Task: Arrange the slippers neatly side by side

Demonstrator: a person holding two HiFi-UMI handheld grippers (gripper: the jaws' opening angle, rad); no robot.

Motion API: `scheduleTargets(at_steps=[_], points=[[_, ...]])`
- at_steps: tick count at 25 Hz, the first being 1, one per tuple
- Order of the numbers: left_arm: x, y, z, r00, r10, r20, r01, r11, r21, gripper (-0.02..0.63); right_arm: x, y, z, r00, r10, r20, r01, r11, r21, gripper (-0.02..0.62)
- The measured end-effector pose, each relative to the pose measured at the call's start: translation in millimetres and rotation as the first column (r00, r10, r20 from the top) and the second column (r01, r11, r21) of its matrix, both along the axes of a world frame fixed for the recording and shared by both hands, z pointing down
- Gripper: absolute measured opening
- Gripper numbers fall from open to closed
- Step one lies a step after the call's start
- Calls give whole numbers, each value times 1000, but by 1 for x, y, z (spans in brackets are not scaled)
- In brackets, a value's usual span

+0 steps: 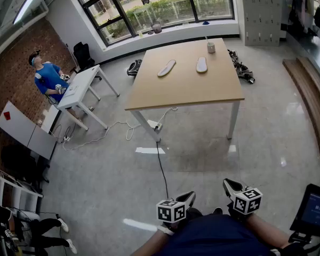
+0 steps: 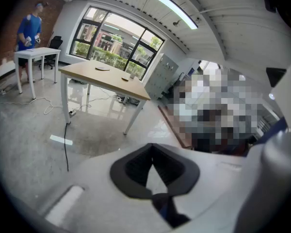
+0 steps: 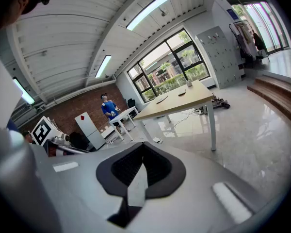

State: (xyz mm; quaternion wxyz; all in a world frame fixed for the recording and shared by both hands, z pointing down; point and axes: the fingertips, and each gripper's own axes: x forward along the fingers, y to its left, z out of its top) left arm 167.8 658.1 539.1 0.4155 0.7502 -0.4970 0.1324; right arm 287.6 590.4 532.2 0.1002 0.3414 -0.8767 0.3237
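Two pale slippers lie apart on the far half of a wooden table (image 1: 149, 97): the left slipper (image 1: 167, 68) is angled, the right slipper (image 1: 201, 64) lies nearly straight. Both grippers are held low and close to the person's body, well short of the table. My left gripper (image 1: 186, 198) is shut and holds nothing. My right gripper (image 1: 232, 186) is also shut and holds nothing. In the left gripper view the jaws (image 2: 153, 168) meet in front of bare floor. In the right gripper view the jaws (image 3: 141, 165) meet too, with the table (image 3: 184, 101) far off.
A small cup (image 1: 210, 47) stands at the table's far edge. A cable (image 1: 161, 167) runs over the floor to a power strip (image 1: 156, 126). A person in blue (image 1: 47, 79) stands by a white side table (image 1: 80, 88). Shoes (image 1: 242, 70) lie right of the table, beyond them a wooden bench (image 1: 311, 97).
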Motion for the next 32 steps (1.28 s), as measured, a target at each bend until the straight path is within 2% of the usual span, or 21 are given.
scheduleTargets(at_steps=[3,10,17,20,27,32], points=[[-7,-3,-2,1000,3,0,-3,1000,0,5,-8,-4,-2,1000,-3,4,3,1000,5,11],[0,-17,0,1000,11,2,-11,1000,-4,5,2,-16,1,1000,7,-4,-7,1000,0,11],[-1,-50,8,996,76,-36,-76,997,-25,5,1,-43,8,998,55,-38,-56,998,-24,11],[-8,-82,15,995,90,-44,-91,995,-39,5,-4,-71,15,996,73,-59,-75,997,-34,11],[-34,-141,26,985,159,-73,-163,985,-55,5,-41,-120,27,990,79,-115,-85,995,-48,11],[-47,-159,29,972,214,-97,-221,973,-71,5,-67,-141,28,984,61,-165,-71,996,-54,11]])
